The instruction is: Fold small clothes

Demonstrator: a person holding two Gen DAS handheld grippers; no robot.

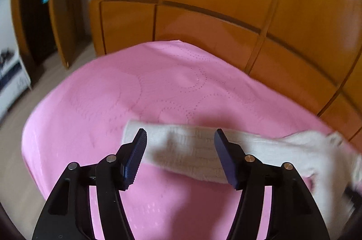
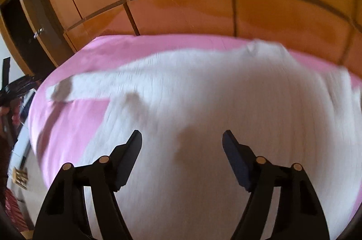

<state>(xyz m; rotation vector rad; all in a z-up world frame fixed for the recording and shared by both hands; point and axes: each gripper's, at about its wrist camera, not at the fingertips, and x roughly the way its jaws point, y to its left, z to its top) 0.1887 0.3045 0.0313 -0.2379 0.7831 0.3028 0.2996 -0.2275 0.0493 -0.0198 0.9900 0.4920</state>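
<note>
A white knitted long-sleeved top (image 2: pixel 215 100) lies spread flat on a pink bedspread (image 2: pixel 74 118). Its left sleeve (image 1: pixel 185 149) stretches out to the left; in the right wrist view that sleeve (image 2: pixel 86 84) ends near the bed's left side. My left gripper (image 1: pixel 179 133) is open and empty, hovering over the sleeve near its cuff. My right gripper (image 2: pixel 182 135) is open and empty, hovering over the body of the top. The top's right side is cut off in both views, and the image is blurred.
A wooden wardrobe (image 1: pixel 215 2) with panelled doors stands right behind the bed, also seen in the right wrist view (image 2: pixel 192 2). The pink bedspread (image 1: pixel 135 86) drops off to wooden floor (image 1: pixel 18 109) at the left. Dark clutter (image 2: pixel 13 90) sits at the bed's left edge.
</note>
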